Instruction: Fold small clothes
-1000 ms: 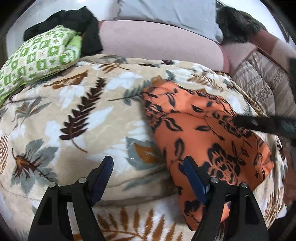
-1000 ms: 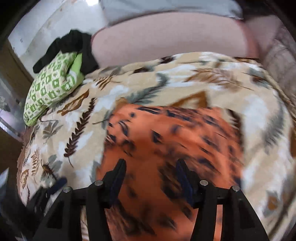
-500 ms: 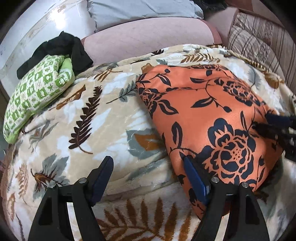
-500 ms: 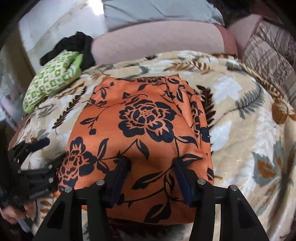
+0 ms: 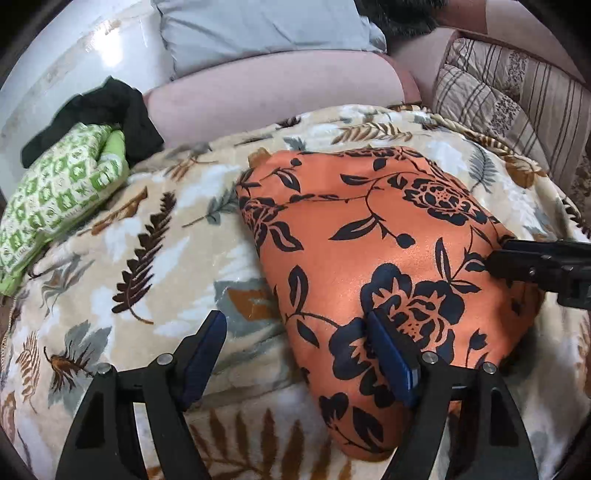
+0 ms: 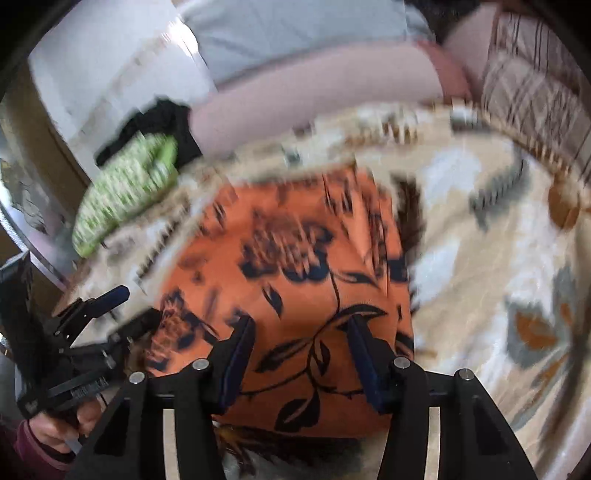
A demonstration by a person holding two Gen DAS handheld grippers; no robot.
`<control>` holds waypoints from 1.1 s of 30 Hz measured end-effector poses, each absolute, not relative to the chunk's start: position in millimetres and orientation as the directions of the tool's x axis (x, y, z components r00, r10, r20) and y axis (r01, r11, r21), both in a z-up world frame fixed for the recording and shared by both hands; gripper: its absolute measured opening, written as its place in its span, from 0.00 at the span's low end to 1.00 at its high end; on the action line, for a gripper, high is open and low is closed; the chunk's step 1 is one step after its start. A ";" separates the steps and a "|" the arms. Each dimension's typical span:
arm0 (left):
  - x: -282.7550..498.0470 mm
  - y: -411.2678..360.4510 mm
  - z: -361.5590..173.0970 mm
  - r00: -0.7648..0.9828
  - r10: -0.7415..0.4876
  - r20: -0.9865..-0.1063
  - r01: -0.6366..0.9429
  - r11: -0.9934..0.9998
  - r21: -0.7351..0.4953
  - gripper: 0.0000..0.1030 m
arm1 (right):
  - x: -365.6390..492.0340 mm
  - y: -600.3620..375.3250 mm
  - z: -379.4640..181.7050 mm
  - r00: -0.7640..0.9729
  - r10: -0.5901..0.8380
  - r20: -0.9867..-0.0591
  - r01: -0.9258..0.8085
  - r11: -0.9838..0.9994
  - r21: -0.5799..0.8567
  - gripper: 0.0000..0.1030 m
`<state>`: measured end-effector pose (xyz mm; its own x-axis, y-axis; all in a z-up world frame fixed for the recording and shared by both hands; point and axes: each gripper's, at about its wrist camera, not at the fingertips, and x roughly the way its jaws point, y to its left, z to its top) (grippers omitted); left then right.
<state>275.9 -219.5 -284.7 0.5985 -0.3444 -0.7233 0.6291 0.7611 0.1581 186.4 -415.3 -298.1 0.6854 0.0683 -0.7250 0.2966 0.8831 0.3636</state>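
Note:
An orange garment with black flowers (image 5: pixel 376 258) lies folded flat on the leaf-print blanket (image 5: pixel 140 236). It also shows in the right wrist view (image 6: pixel 295 280), blurred. My left gripper (image 5: pixel 295 354) is open at the garment's near left edge, its right finger over the cloth, nothing between the jaws. My right gripper (image 6: pixel 299 350) is open just above the garment's near edge and holds nothing. The right gripper's tip shows in the left wrist view (image 5: pixel 535 262) at the garment's right side. The left gripper shows in the right wrist view (image 6: pixel 103 317) at the left.
A green-and-white patterned cloth (image 5: pixel 59 192) lies on a black garment (image 5: pixel 107 110) at the blanket's far left. A pink bolster (image 5: pixel 273 85) and a grey pillow (image 5: pixel 258 29) lie behind. A striped quilt (image 5: pixel 517 96) is at the far right.
Both grippers have drawn back from the orange garment toward its near edge. The garment now lies flat and spread in view. The right wrist view is blurred by motion.

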 end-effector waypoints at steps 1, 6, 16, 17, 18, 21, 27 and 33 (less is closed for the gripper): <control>276.0 -220.8 -282.9 0.599 -0.335 -0.727 0.627 0.761 0.167 0.77 | 188.6 -415.4 -300.8 0.678 0.068 -0.731 0.295 0.887 0.356 0.54; 281.5 -207.6 -264.6 0.598 -0.391 -0.699 0.604 0.794 0.072 0.76 | 186.1 -431.2 -279.5 0.738 0.139 -0.660 0.281 0.826 0.488 0.54; 270.3 -223.4 -285.4 0.649 -0.319 -0.691 0.616 0.753 0.230 0.81 | 300.1 -472.2 -289.5 0.604 0.098 -0.791 0.422 0.802 0.422 0.38; 270.8 -223.0 -286.9 0.650 -0.320 -0.689 0.613 0.757 0.226 0.81 | 314.4 -476.5 -302.8 0.560 0.092 -0.823 0.458 0.793 0.401 0.39; 271.7 -221.1 -287.1 0.648 -0.324 -0.690 0.609 0.764 0.213 0.81 | 326.9 -481.4 -318.7 0.513 0.119 -0.850 0.493 0.770 0.405 0.39; 275.2 -216.8 -287.5 0.628 -0.328 -0.706 0.605 0.776 0.178 0.81 | 332.9 -482.3 -313.8 0.500 0.106 -0.859 0.505 0.771 0.389 0.39; 276.4 -215.3 -288.6 0.612 -0.330 -0.718 0.608 0.778 0.160 0.81 | 276.4 -453.8 -273.0 0.577 0.052 -0.815 0.438 0.822 0.363 0.39; 273.6 -215.2 -289.7 0.610 -0.329 -0.721 0.609 0.777 0.160 0.81 | 203.5 -408.8 -273.4 0.566 -0.088 -0.820 0.435 0.877 0.206 0.39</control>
